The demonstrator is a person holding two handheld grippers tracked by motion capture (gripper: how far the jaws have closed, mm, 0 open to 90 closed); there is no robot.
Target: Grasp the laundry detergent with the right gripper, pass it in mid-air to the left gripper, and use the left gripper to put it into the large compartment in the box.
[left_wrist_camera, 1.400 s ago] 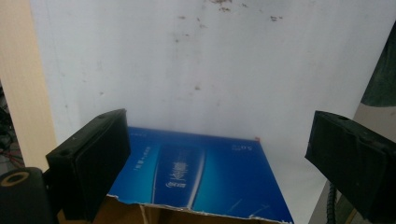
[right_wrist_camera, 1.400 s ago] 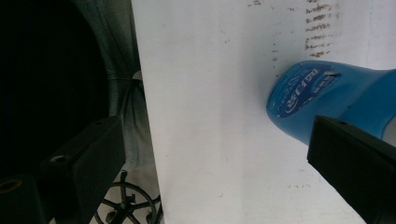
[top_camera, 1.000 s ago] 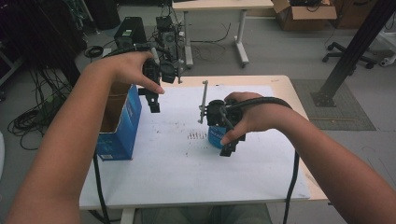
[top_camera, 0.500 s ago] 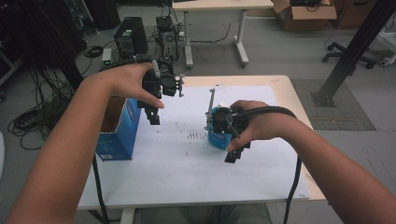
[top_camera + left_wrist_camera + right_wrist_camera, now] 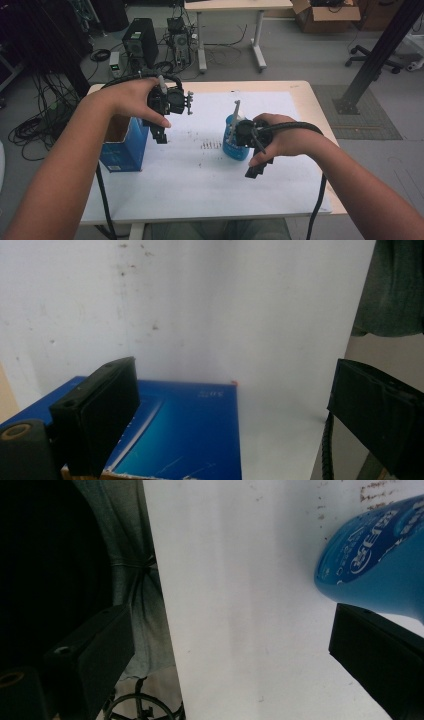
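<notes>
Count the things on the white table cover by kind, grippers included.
Blue box: 1
Blue bottle: 1
Gripper, left gripper and right gripper, both open and empty: 2
Total: 4

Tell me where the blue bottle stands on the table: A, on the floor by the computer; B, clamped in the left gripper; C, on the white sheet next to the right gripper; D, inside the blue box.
C: the blue bottle stands on the white sheet, right beside the right gripper, whose jaws are open and hold nothing.
</notes>
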